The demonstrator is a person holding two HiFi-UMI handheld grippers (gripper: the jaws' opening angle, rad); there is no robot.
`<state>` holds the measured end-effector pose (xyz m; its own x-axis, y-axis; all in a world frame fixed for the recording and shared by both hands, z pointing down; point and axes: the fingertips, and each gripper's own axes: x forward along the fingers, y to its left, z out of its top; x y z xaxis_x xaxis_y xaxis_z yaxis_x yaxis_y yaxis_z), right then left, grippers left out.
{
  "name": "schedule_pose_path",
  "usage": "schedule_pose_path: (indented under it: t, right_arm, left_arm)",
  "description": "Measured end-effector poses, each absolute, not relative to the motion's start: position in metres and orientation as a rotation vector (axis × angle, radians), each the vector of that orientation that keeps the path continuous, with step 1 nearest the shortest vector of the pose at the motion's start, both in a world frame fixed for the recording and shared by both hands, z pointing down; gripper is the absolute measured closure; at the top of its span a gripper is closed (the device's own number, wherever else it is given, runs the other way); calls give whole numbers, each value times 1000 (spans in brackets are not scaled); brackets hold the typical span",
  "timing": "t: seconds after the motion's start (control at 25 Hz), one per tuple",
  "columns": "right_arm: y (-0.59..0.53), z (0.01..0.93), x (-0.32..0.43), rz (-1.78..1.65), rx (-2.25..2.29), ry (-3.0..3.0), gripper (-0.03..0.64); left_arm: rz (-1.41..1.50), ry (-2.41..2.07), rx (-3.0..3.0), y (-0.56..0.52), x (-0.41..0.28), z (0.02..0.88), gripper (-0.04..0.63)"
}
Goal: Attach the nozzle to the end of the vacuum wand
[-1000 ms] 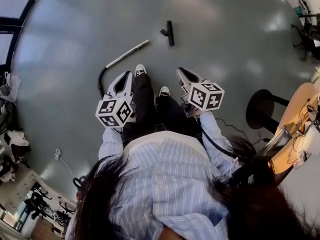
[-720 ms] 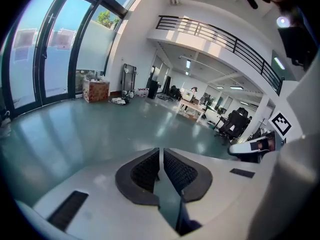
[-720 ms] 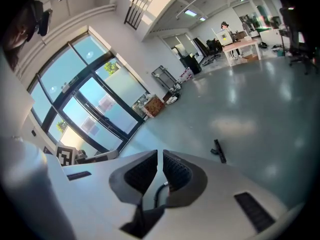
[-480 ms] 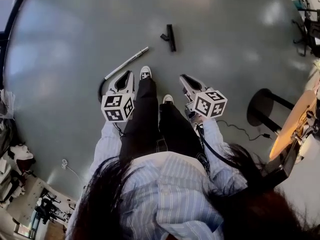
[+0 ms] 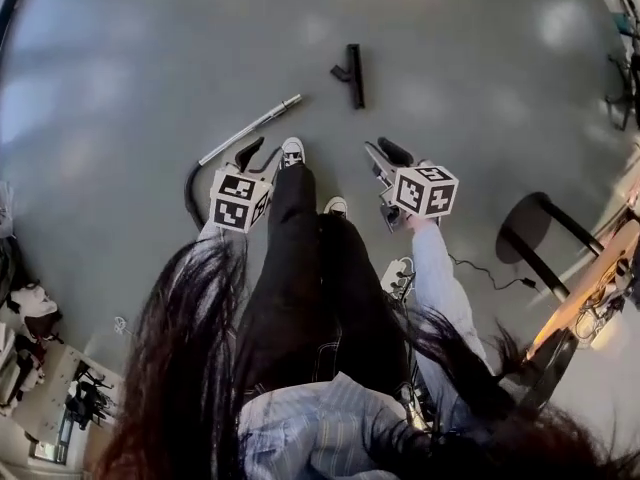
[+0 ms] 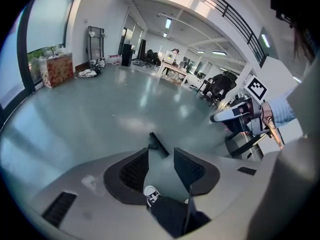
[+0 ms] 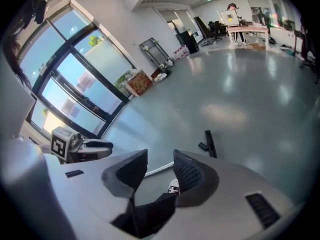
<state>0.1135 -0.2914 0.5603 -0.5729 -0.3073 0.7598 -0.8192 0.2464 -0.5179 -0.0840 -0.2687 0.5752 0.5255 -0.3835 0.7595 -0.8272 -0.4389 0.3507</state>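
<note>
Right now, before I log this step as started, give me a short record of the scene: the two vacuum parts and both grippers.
black T-shaped plastic nozzle: lying on the grey floor, apart from the wand
silver metal vacuum wand: lying on the floor, black hose at its near end, free end toward the nozzle
left gripper: jaws apart, just been opening, nothing held between them
right gripper: jaws apart, just been opening, nothing held between them
attachment: not yet done

Both arms are reaching forward and down; the left gripper (image 5: pixel 254 153) and right gripper (image 5: pixel 385 152) are angling downward, jaws just opening, gripping nothing
</note>
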Motion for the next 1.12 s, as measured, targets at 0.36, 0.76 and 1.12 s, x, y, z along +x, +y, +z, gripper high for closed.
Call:
schedule_pose_path:
  t: [0.36, 0.76, 1.12]
  right_arm:
    - [-308, 758, 120, 1183, 931, -1996, 392]
    - [-335, 955, 169, 959, 992, -1919, 358]
    - [-388, 1057, 183, 689, 997, -1876, 341]
  left_arm:
    - [875, -1004, 2026, -272, -83, 765, 457]
    - [1071, -970, 2042, -265, -119, 966, 441]
    - [1295, -868, 2135, -264, -119, 1065, 380]
